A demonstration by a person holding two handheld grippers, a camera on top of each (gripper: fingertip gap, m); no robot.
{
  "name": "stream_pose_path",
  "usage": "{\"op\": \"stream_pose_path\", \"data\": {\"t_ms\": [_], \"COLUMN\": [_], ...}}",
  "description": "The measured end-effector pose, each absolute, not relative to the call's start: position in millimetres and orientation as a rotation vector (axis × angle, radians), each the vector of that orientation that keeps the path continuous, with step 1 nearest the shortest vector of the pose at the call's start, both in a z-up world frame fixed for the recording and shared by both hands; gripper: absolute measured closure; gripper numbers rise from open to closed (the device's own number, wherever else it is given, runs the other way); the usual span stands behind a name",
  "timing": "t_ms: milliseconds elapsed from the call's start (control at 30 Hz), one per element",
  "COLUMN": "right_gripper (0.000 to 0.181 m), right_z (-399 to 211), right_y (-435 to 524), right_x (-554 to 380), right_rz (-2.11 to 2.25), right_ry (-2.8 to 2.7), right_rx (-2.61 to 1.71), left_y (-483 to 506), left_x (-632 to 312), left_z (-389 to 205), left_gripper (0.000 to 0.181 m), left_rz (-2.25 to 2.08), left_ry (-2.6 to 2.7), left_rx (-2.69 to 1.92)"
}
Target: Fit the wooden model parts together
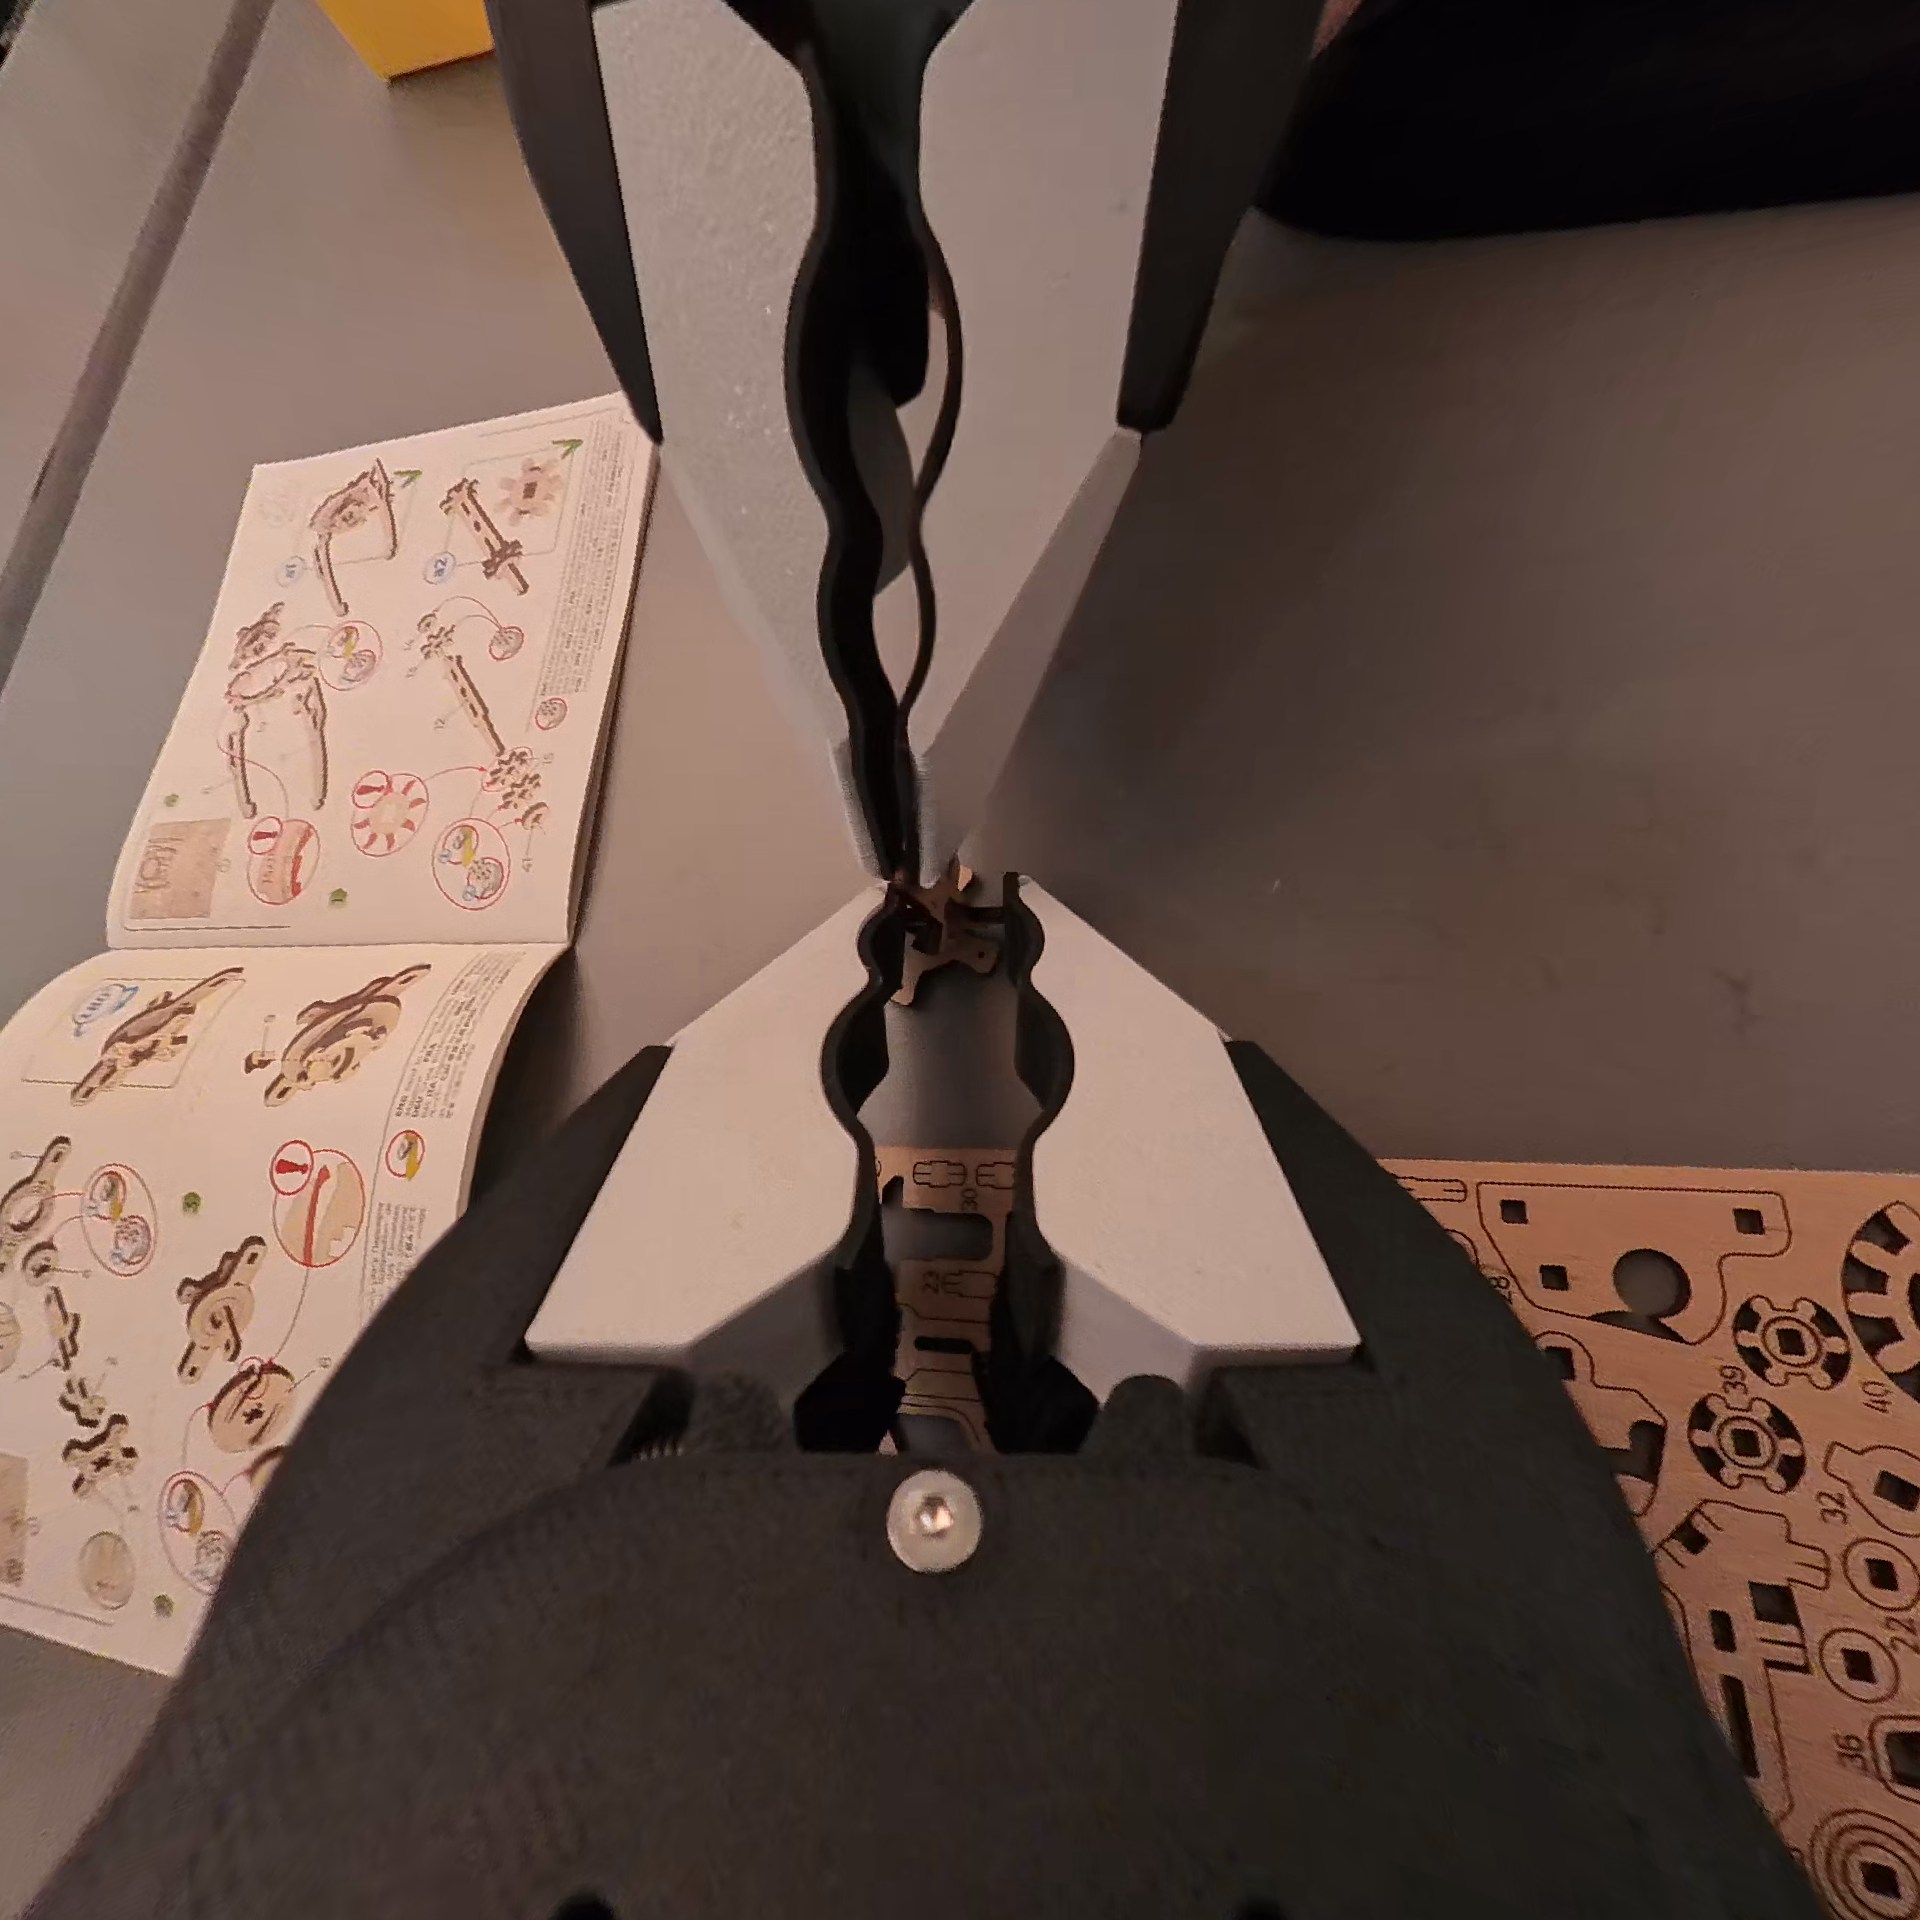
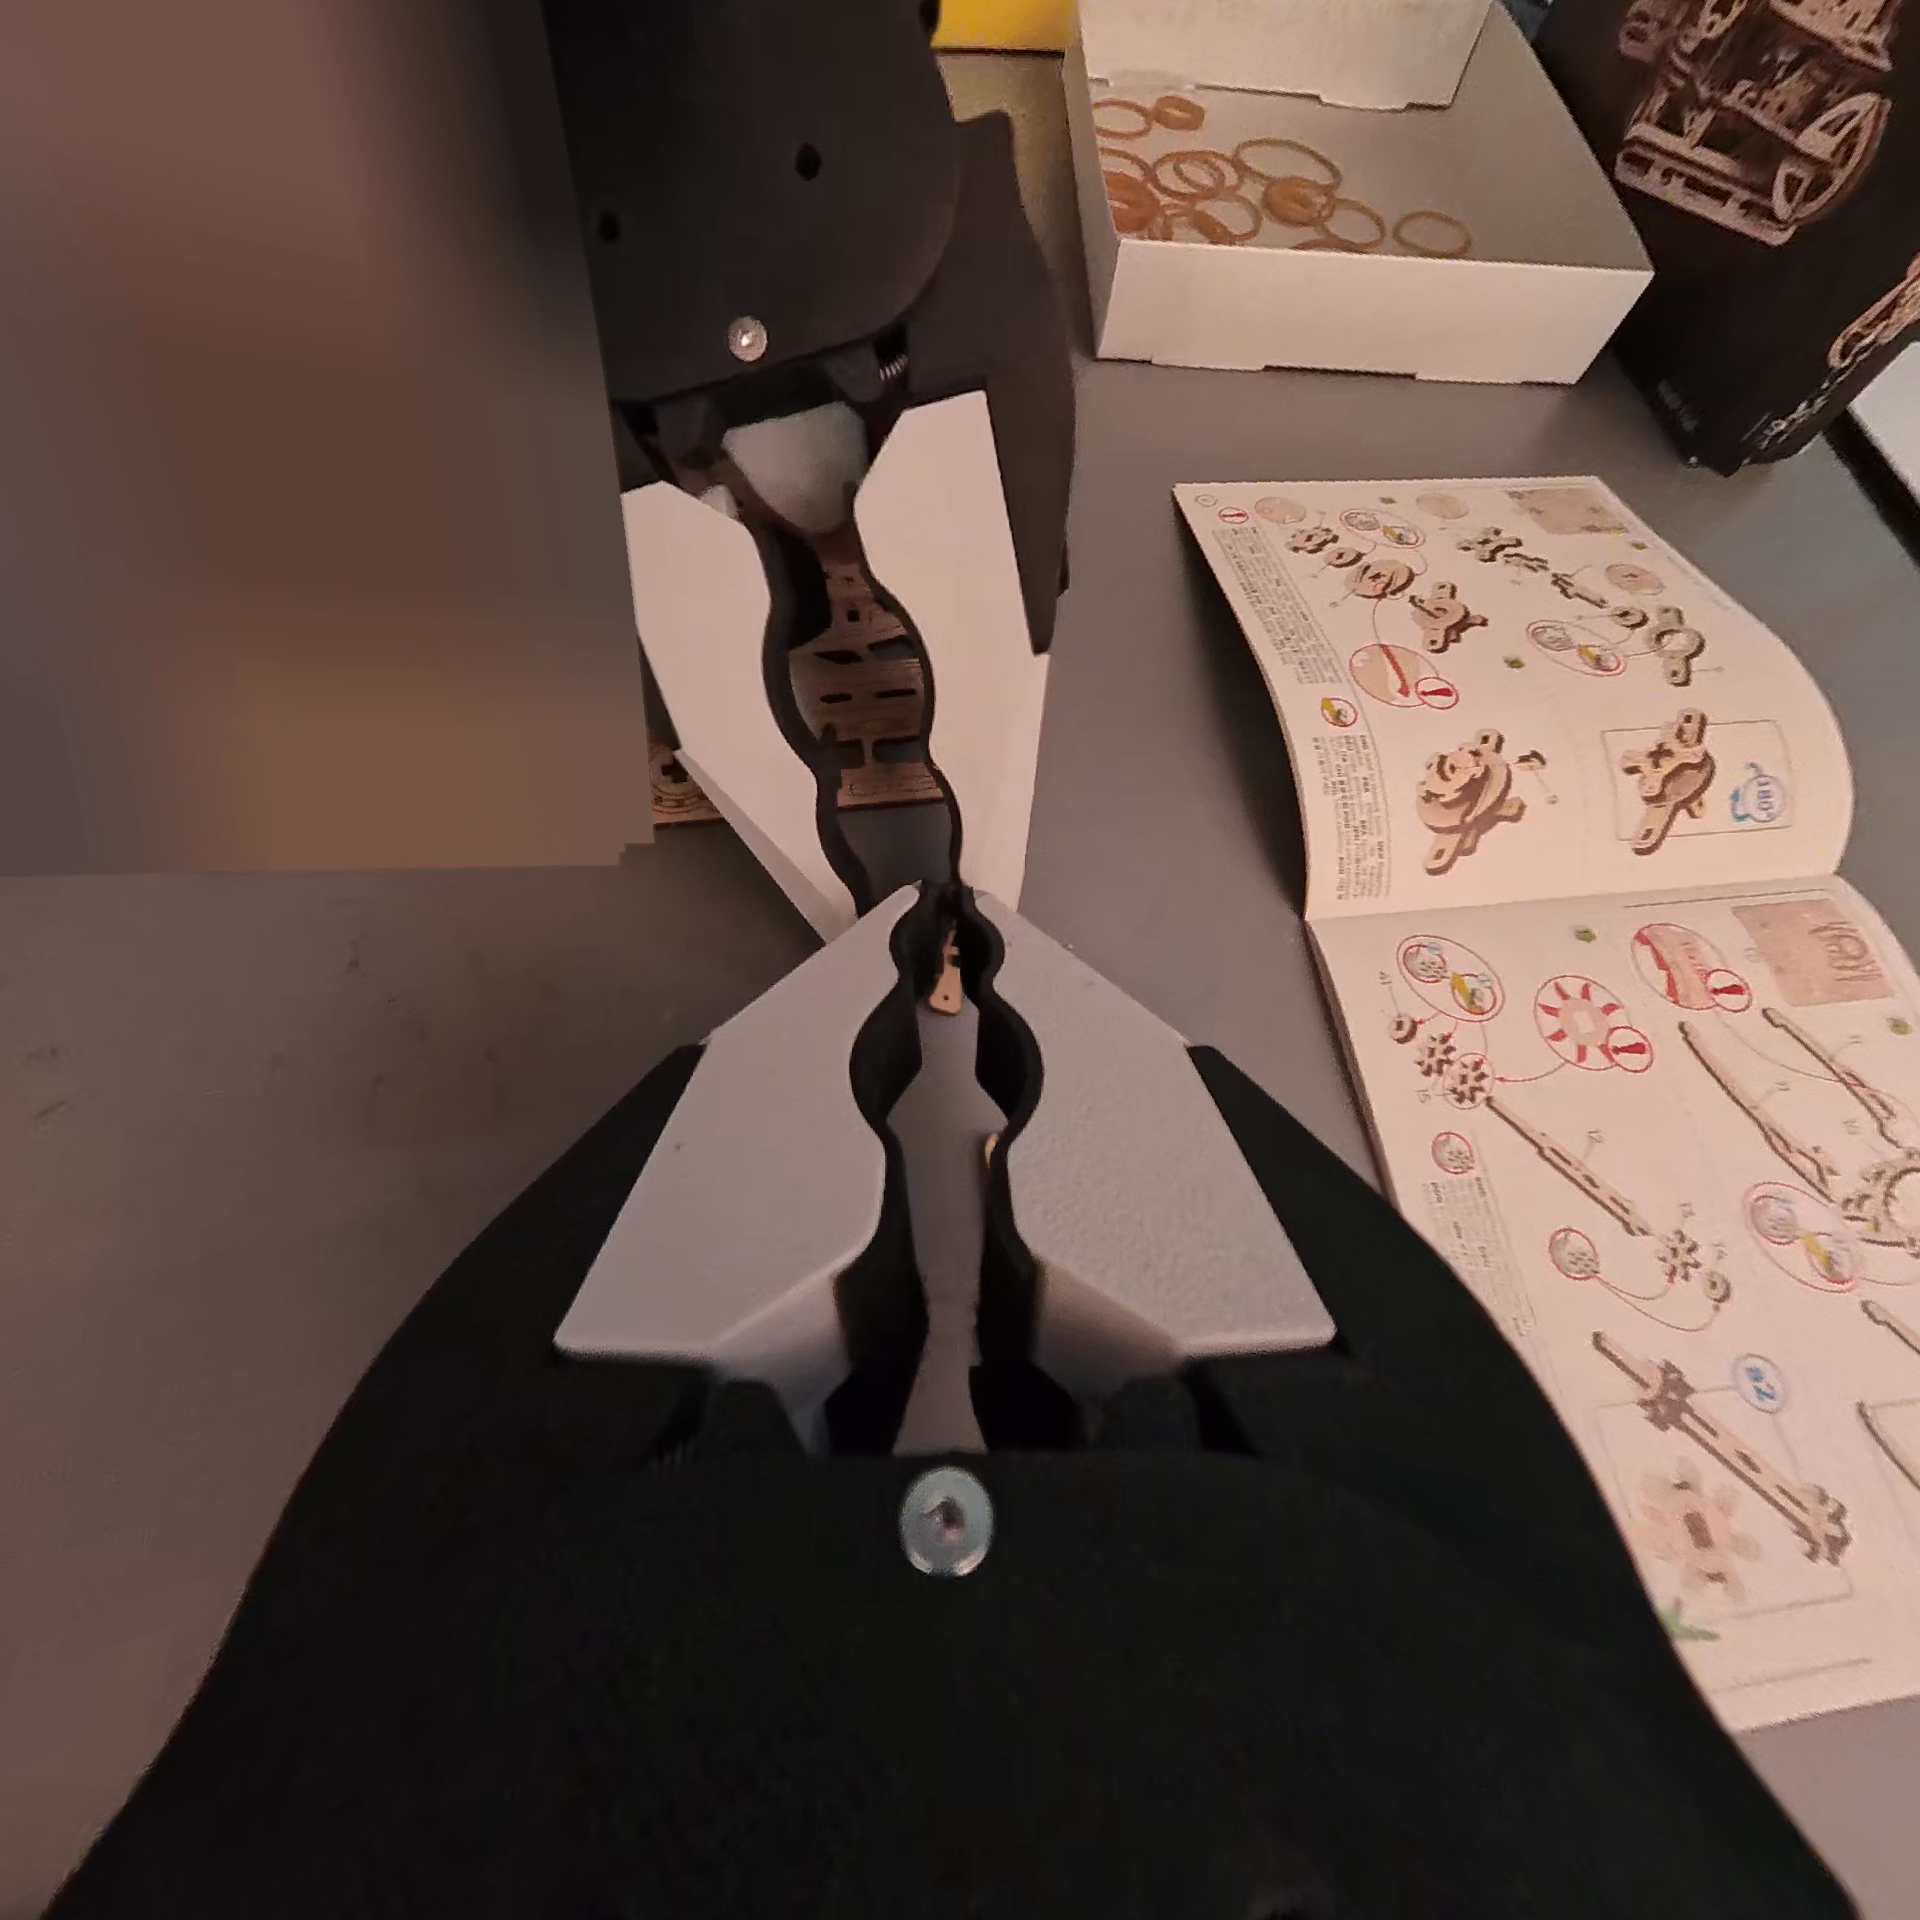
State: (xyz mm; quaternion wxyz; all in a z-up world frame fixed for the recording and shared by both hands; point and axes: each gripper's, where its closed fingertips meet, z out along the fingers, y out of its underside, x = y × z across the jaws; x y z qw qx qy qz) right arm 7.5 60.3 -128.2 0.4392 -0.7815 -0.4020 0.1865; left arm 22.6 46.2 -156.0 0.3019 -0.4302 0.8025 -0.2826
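The left gripper (image 1: pixel 951 914), nearest the lens in its own view, is clenching a small wooden gear piece (image 1: pixel 940 935) at its fingertips, and the right gripper (image 1: pixel 914 862) is meeting it tip to tip from the far side. In the right wrist view the right gripper (image 2: pixel 940 914) is pinching a thin wooden strip (image 2: pixel 945 971) edge-on, its long axis running along the fingers and back toward the camera, one tab poking out below the tips; the left gripper (image 2: pixel 904 862) is facing it, pads nearly touching. How the two pieces are mating at the contact point cannot be told, since the black wavy pads are hiding the joint. Beneath the left gripper and to its right, one laser-cut plywood sheet (image 1: pixel 1662 1403) is lying flat on the grey table (image 1: pixel 1455 727), with round gears and numbered parts still in it. To the left gripper's left, one open instruction booklet (image 1: pixel 364 779) is lying with two pages showing. Beyond the booklet, past the left gripper in the right wrist view, one white box (image 2: pixel 1351 301) is holding many rubber bands (image 2: pixel 1247 187), with one dark printed box (image 2: pixel 1766 208) just beside it.
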Motion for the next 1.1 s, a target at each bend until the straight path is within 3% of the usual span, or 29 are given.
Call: {"op": "stream_pose_path", "data": {"t_ms": [300,400,1100], "right_gripper": [0.18,0.179,0.18], "right_z": [-128.8,-135.1,-138.0], "right_y": [57.4,57.4,38.5], "right_x": [4.9,11.8,12.1], "right_rz": [0.341,0.308,0.452], "right_ry": [-1.096,-1.084,-1.087], "right_rx": [-1.91,-1.967,-2.029], "left_y": [44.1,45.8,44.2], "left_x": [22.6,23.6,14.2], "left_z": [-154.0,-151.2,-152.9], "left_gripper": [0.163,0.152,0.151], "left_rz": [-0.802,-0.806,-0.789], "left_ry": [2.116,2.097,2.133], "left_rx": [-1.166,-1.177,-1.178]}}
